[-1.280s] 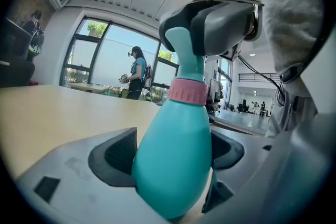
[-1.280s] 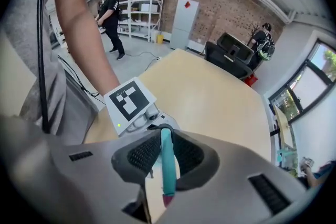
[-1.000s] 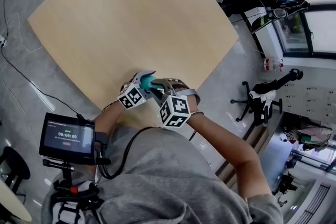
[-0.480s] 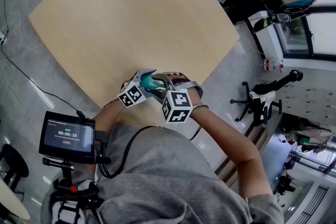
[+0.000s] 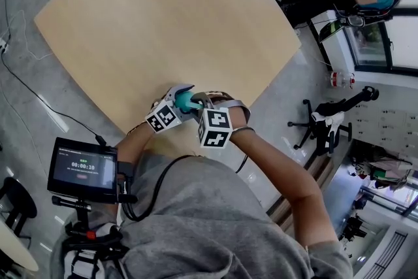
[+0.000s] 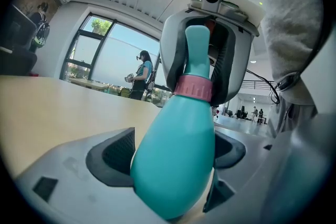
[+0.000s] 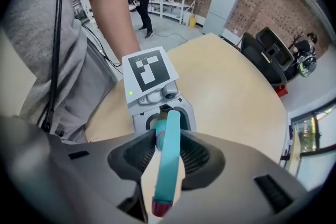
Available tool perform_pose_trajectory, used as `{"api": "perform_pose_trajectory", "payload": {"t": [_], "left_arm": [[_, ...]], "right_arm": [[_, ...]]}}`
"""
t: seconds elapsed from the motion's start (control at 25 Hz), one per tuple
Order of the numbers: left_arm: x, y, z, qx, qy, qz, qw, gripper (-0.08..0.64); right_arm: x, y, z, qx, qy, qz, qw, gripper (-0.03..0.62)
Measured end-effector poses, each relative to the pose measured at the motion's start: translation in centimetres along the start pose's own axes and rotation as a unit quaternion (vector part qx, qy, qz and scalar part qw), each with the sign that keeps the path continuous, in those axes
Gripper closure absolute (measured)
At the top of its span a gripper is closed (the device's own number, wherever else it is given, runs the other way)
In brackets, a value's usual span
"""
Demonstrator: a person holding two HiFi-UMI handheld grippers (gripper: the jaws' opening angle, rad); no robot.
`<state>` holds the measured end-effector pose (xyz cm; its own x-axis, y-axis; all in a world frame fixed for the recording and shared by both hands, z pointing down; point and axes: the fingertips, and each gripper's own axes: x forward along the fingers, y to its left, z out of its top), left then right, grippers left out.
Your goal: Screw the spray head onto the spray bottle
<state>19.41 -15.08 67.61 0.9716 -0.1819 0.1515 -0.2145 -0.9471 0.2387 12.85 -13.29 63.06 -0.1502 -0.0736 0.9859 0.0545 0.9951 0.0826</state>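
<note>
L gripper clamps spray bottle steady at table's 6 o'clock edge. R gripper drops in from 12 o'clock, jaws just closing round spray head, not yet pinching, prob. to twist it on.

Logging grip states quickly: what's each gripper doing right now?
Left gripper: closed on the spray bottle.
Right gripper: jaws have just been closing around the spray head, not yet clamped.

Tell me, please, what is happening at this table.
A person works at the near edge of the wooden table with a gripper in each hand. The left gripper clamps the teal spray bottle by its body. The right gripper reaches down over the spray head, its jaws just closing around it, not yet pressing.
</note>
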Motion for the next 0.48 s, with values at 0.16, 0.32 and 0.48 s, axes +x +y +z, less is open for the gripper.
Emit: {"api": "perform_pose_trajectory", "payload": {"t": [0.16, 0.32, 0.48], "left_arm": [[-0.3, -0.6, 0.0, -0.003, -0.003, -0.003, 1.0000, 0.178], [-0.5, -1.1, 0.2, -0.003, -0.005, -0.009, 0.9999, 0.176], [-0.6, -1.7, 0.2, 0.000, 0.000, -0.010, 1.0000, 0.176]], "right_arm": [[-0.2, 0.3, 0.2, 0.053, -0.004, 0.015, 0.998, 0.456], [-0.4, 0.5, 0.2, 0.138, -0.006, 0.014, 0.990, 0.457], [-0.6, 0.7, 0.0, 0.221, -0.012, -0.010, 0.975, 0.459]]}}
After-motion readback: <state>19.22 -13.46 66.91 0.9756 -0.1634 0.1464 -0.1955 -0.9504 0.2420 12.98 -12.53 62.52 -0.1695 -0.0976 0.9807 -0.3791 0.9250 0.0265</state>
